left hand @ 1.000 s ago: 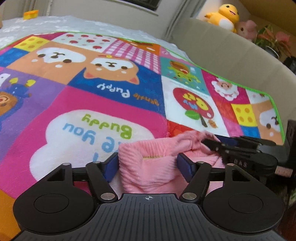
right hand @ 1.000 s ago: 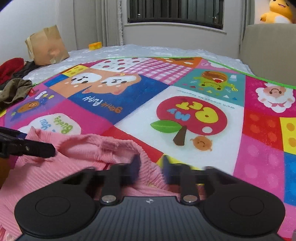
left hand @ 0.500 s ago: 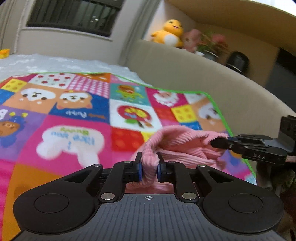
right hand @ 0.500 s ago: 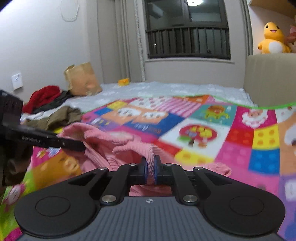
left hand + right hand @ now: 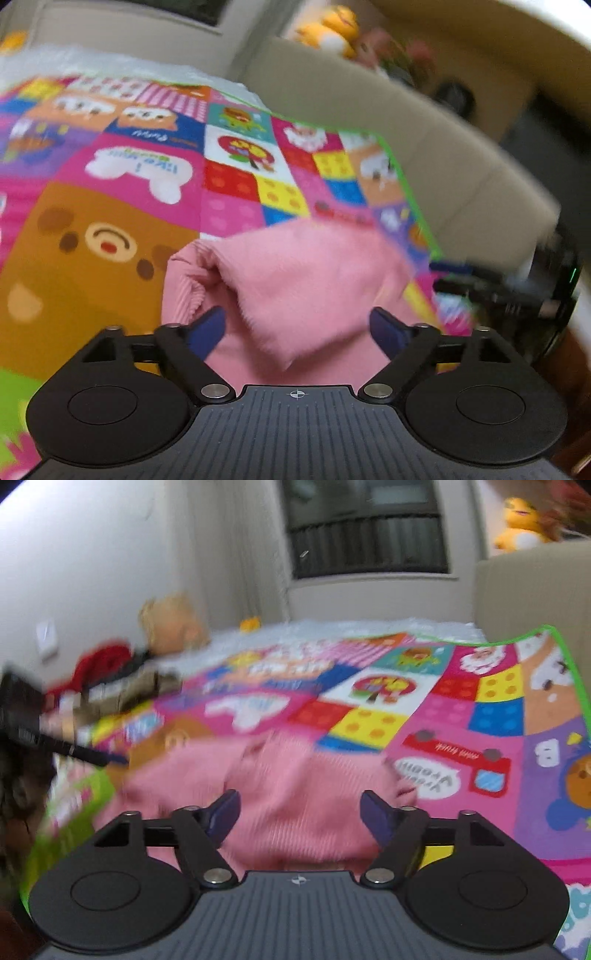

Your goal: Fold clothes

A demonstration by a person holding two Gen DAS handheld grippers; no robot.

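Nearest in the left wrist view, the left gripper [image 5: 297, 326] has its jaws spread wide; they have just been opening, and the pink garment [image 5: 306, 280] lies loose between and beyond the blue pads [image 5: 208, 328], neither pad pressing on it. In the right wrist view the right gripper [image 5: 299, 812] is likewise spread, its jaws just opened, with the same pink ribbed cloth [image 5: 295, 794] bunched under and ahead of them, not pinched. The garment sits crumpled on the colourful cartoon blanket [image 5: 110, 258], close to the blanket's near edge and toward its green-trimmed right side [image 5: 417, 206]. Farther off, along the blanket's left edge, a heap of red and dark clothes [image 5: 107, 672] lies blurred, with a brown paper bag [image 5: 170, 624] behind it. Beyond the far edge rise a beige headboard [image 5: 532, 587], a barred window [image 5: 365, 528] and a yellow plush toy [image 5: 521, 524].
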